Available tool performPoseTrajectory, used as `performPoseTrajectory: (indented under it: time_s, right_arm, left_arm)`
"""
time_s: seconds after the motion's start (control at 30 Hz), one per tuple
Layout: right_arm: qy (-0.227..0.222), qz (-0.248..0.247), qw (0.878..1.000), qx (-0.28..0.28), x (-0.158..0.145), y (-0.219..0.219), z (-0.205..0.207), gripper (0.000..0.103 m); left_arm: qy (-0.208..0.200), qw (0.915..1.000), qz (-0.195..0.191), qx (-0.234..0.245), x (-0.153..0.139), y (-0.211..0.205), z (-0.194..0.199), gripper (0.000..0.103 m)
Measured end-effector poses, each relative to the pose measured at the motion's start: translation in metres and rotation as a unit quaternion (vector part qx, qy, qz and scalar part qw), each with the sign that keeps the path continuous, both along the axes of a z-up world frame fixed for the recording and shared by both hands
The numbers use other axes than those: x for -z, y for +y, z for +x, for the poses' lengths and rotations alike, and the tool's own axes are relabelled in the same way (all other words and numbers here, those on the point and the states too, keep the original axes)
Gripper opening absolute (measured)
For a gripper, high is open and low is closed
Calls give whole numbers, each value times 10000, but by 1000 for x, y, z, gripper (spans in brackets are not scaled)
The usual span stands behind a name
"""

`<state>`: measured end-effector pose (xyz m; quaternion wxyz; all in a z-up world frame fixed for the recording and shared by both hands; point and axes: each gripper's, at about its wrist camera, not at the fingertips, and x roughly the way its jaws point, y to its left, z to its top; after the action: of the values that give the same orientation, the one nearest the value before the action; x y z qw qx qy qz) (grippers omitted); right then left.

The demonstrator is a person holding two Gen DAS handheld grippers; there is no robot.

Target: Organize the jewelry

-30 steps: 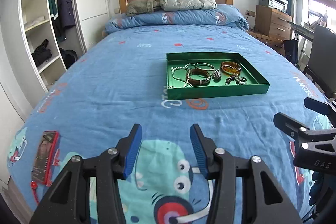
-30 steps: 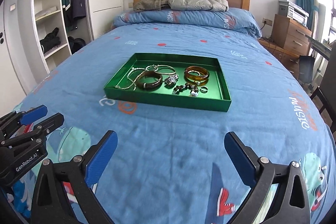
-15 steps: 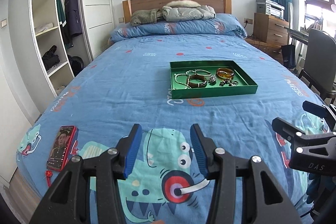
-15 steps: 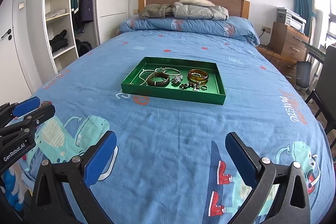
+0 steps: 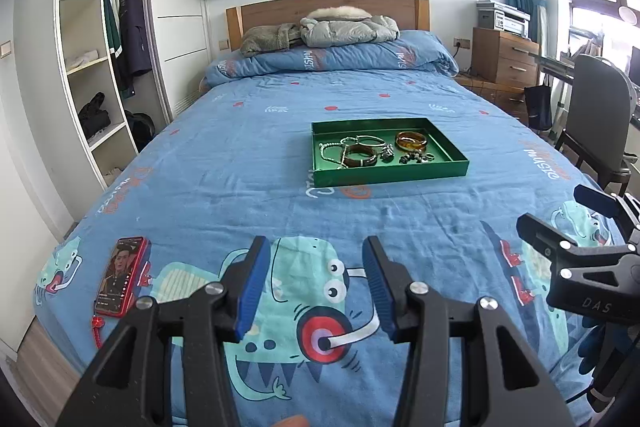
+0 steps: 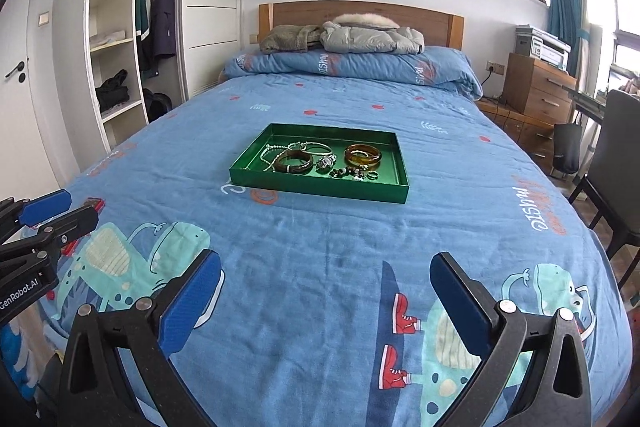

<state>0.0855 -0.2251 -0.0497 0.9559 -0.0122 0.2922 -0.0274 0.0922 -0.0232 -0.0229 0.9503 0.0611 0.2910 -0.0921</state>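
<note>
Both tongs (image 5: 316,283) (image 6: 326,301) wide, empty, near bed's foot edge, green tray (image 6: 320,189) (mid-bed) well apart, bare blue sheet (image 6: 320,247) between.

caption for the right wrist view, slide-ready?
Open right gripper above blue bedspread, facing green tray of bracelets and chains; left gripper at frame edge.
</note>
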Motion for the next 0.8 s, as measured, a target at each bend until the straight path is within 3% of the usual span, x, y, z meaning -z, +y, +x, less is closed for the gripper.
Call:
performPoseTrajectory:
  time_s: [0.37, 0.8]
  right_arm:
    - [-267, -274, 9987, 327, -5, -17, -21, 103]
    - [-182, -176, 9975, 659, 3, -45, -28, 103]
  left_arm:
    - [-60, 9999, -22, 121, -6, -6, -14, 46]
    - [-113, 9999, 7, 83, -3, -6, -15, 49]
